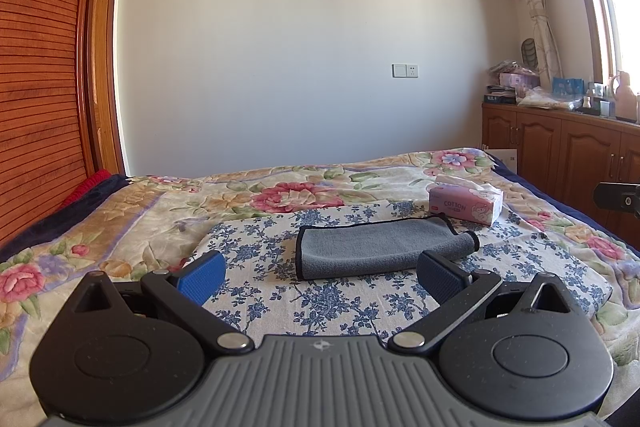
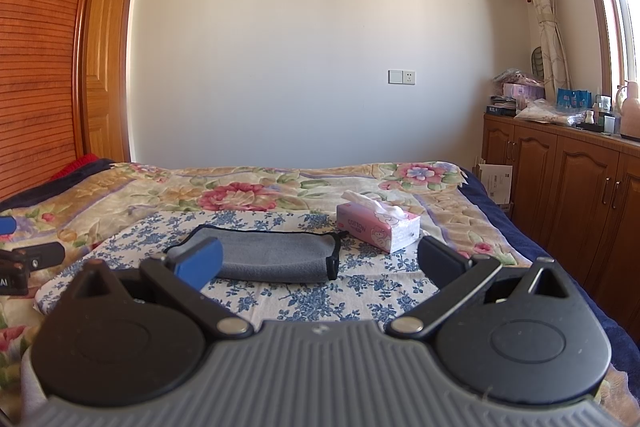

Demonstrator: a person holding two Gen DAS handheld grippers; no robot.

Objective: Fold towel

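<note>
A grey towel [image 1: 372, 247] with a black hem lies folded on a blue-flowered white cloth [image 1: 320, 303] on the bed. It also shows in the right wrist view [image 2: 276, 259]. My left gripper [image 1: 320, 277] is open and empty, held above the bed just short of the towel's near edge. My right gripper [image 2: 320, 267] is open and empty, also just short of the towel, which lies ahead and to its left. Neither gripper touches the towel.
A pink tissue box [image 1: 466, 205] stands on the bed right of the towel, also in the right wrist view [image 2: 378, 227]. A floral bedspread [image 1: 120, 227] covers the bed. Wooden cabinets [image 2: 560, 179] with clutter stand right; a wooden wardrobe [image 1: 36, 67] stands left.
</note>
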